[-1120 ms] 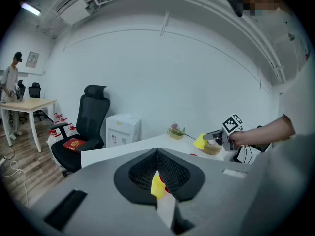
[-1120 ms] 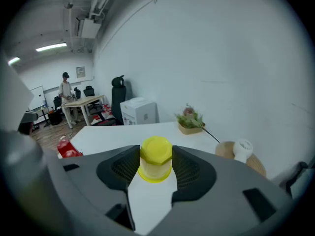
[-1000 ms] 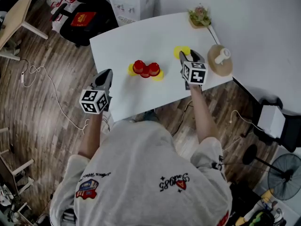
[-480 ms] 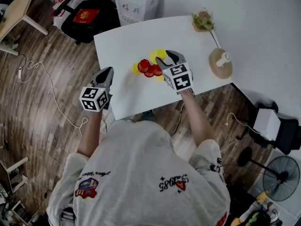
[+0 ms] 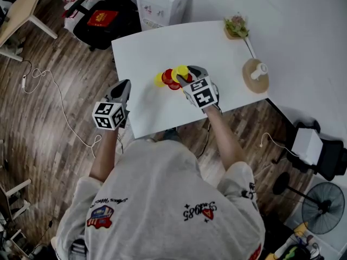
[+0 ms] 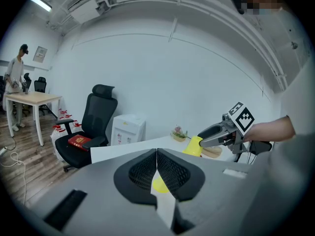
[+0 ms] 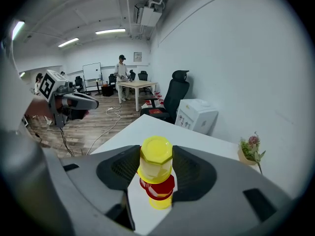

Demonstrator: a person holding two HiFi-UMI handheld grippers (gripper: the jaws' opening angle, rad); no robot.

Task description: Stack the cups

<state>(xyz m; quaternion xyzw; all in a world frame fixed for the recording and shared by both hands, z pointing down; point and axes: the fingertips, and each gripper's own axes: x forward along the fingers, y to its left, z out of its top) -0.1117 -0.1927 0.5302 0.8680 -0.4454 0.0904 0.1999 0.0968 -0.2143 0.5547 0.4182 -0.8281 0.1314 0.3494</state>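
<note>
On the white table (image 5: 146,53) stands a cluster of cups: red cups (image 5: 169,78) with a yellow cup (image 5: 159,80) at their left. My right gripper (image 5: 182,76) is shut on another yellow cup (image 5: 180,70), held upside down just over the red ones. In the right gripper view that yellow cup (image 7: 156,160) sits between the jaws, with a red cup (image 7: 161,187) and a yellow one (image 7: 160,202) right under it. My left gripper (image 5: 124,84) hangs shut and empty at the table's front left edge. Its view shows the right gripper (image 6: 212,134) with its yellow cup (image 6: 193,146).
A small plant pot (image 5: 236,27) and a round wooden stand (image 5: 256,75) sit at the table's right end. Beyond the table are a white cabinet (image 5: 162,1) and a black office chair (image 5: 100,18). Cables (image 5: 38,80) lie on the wood floor at left.
My right gripper has carried the yellow cup leftward from the table's right side to just above the red cups. The left gripper has hardly shifted.
</note>
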